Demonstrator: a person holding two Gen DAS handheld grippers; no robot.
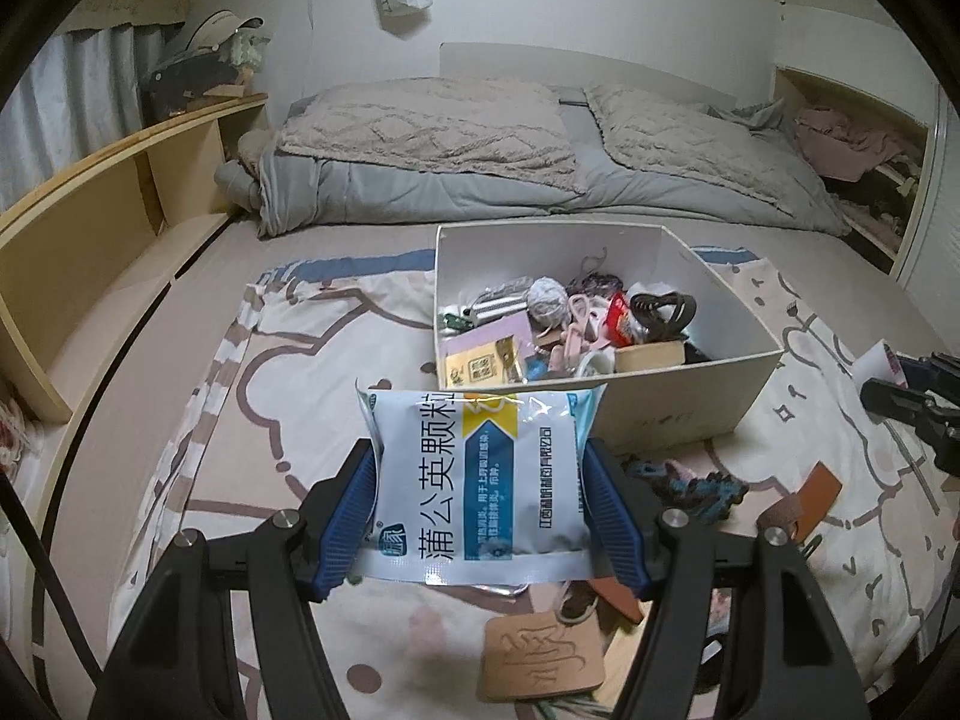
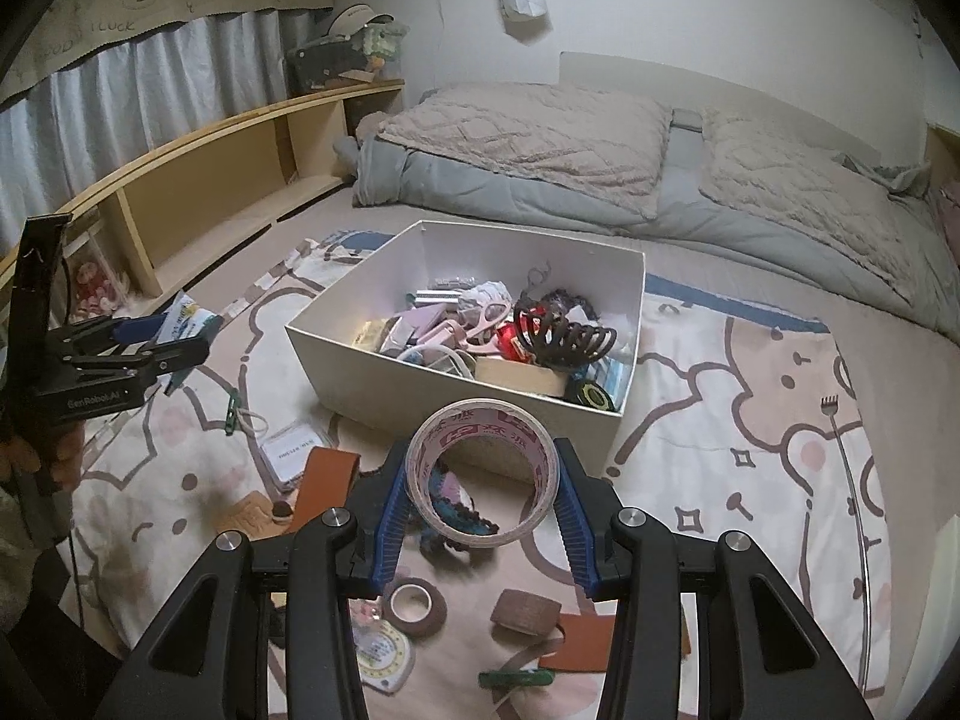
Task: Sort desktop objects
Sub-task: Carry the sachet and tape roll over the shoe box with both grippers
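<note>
My left gripper [image 1: 480,486] hides most of what lies under it: only the lower half of a tan embossed tag [image 1: 540,657] shows at 6 o'clock, and a blue-grey knitted thing [image 1: 696,483] at 3 o'clock is too blurred for me to name. The gripper's fingers are clamped on a sachet [image 1: 483,474], white and blue with a yellow arrow, held up just short of the box [image 1: 678,414]. Its big characters read 蒲公英颗粒; the small print I cannot read.

My right gripper [image 2: 483,480] has its fingers squeezed on a tape roll [image 2: 483,471], a clear ring printed in red, lettering illegible, held before the box's near wall. Through the ring I see part of the knitted thing.

The white box sits at 12 o'clock on the patterned sheet [image 2: 750,450], packed with a brown hair claw [image 2: 564,333], pink scissors [image 2: 486,318] and clutter I cannot sort out. In the right view, at 9 o'clock, the left gripper's body reads "GenRobot.AI". Small tape rolls [image 2: 414,606] lie at 6 o'clock.
</note>
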